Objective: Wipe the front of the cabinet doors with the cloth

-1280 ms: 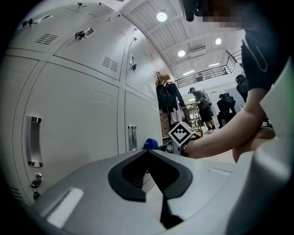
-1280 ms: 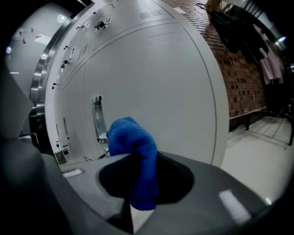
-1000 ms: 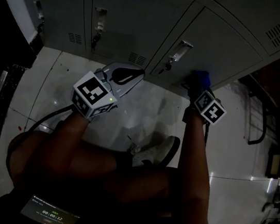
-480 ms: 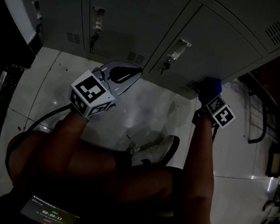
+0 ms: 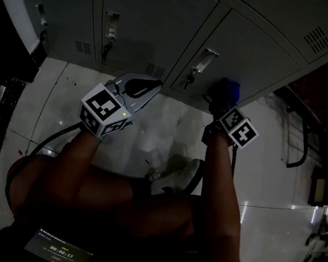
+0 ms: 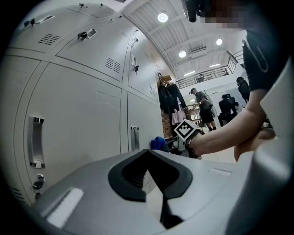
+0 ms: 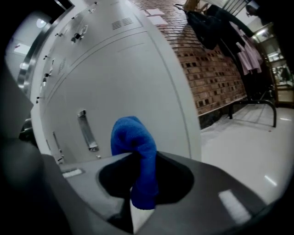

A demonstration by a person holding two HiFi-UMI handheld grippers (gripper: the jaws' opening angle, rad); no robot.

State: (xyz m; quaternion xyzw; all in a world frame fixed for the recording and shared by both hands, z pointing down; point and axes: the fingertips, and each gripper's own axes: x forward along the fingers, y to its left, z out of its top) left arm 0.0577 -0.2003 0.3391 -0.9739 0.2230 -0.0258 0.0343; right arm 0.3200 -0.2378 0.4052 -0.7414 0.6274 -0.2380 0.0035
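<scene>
Right gripper (image 7: 140, 181) is clamped on the blue cloth (image 7: 133, 135), whose bunched end sticks out beyond the jaws, right at the cabinet door (image 7: 138, 78) beside its handle (image 7: 87, 131). Left gripper (image 6: 148, 156) is closed, empty.

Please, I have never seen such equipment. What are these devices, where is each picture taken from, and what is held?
There is no robot: a person holds a two-jaw tool in each hand. The dark picture comes from a camera on the person's head, looking down at grey cabinet doors, the pale floor and the person's shoe. The other two come from cameras riding on the tools. The left gripper has its jaws together and holds nothing. The right gripper pinches a blue cloth right by a lower door. The black-and-white cubes are parts of the tools.
</scene>
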